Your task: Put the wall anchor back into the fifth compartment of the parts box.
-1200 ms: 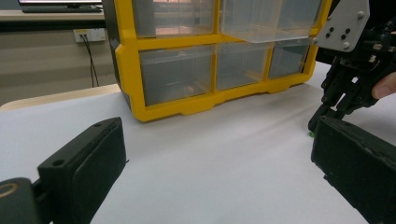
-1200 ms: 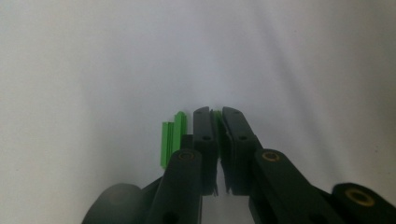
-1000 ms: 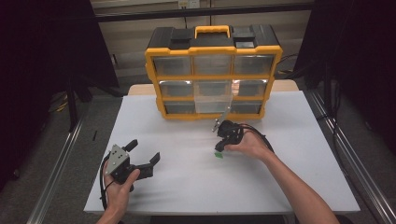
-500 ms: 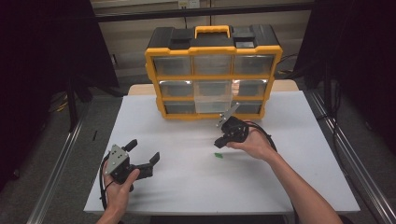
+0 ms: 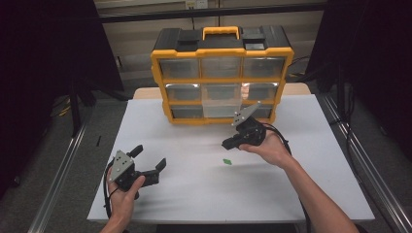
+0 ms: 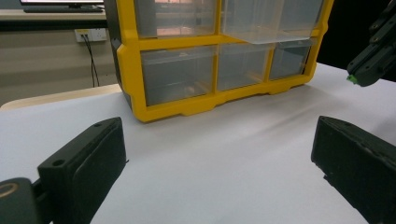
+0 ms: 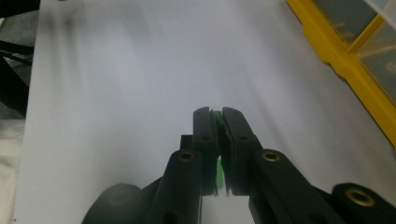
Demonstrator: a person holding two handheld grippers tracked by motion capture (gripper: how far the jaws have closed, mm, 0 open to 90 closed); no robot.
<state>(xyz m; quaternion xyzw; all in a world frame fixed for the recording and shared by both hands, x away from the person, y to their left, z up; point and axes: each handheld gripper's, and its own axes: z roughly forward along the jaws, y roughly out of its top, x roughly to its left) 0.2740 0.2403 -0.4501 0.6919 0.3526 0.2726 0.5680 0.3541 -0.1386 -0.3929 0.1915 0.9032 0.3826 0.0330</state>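
My right gripper [image 5: 228,144] hangs above the middle of the white table [image 5: 204,199], in front of the organizer, and is shut on a small green piece [image 7: 216,115] pinched between its jaws. The left gripper view picks up that green bit at the tip of the right gripper [image 6: 353,80]. A second small green piece [image 5: 227,161] lies flat on the table just below it. At the table's front left, my left gripper [image 5: 149,157] rests low with its jaws wide open and nothing between them [image 6: 219,158].
A yellow and black organizer [image 5: 221,51] with clear drawers stands at the back of the table. Its middle drawer [image 5: 221,106] is pulled partly out. Dark curtains and metal rails flank the table.
The right gripper has lifted off the table and drifted right toward the organizer with a green piece in its jaws; another green piece stays on the table. The left gripper has kept still.
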